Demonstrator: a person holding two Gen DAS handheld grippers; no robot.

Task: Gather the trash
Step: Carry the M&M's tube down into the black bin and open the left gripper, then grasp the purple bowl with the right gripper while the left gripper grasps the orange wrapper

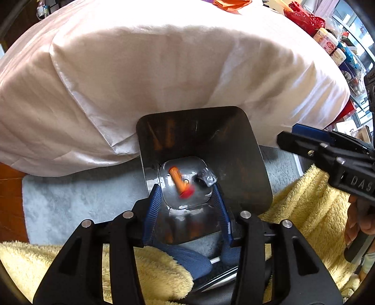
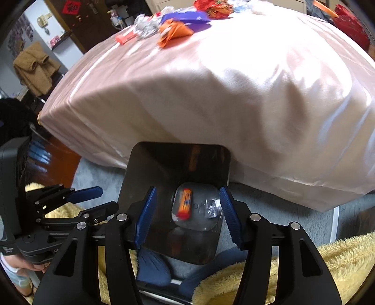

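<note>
A dark metal trash bin (image 1: 246,164) (image 2: 150,169) stands on the floor against the bed. At its bottom lie an orange wrapper with a red end (image 1: 180,181) (image 2: 185,204) and a crumpled silver wrapper (image 1: 207,177) (image 2: 211,207). My left gripper (image 1: 188,194) is open and empty above the bin mouth. My right gripper (image 2: 187,208) is open and empty above the bin too; it also shows in the left wrist view (image 1: 304,140). More trash lies on the bed top: an orange wrapper (image 2: 174,31), silver foil (image 2: 145,24), a purple packet (image 2: 187,17).
The bed with a pale pink sheet (image 1: 152,70) (image 2: 234,93) fills the background. A grey rug (image 1: 70,199) lies under the bin. A yellow fleece robe (image 1: 304,206) (image 2: 339,258) and blue slippers (image 2: 152,265) are near the camera. Jars and boxes (image 1: 332,44) stand at the right.
</note>
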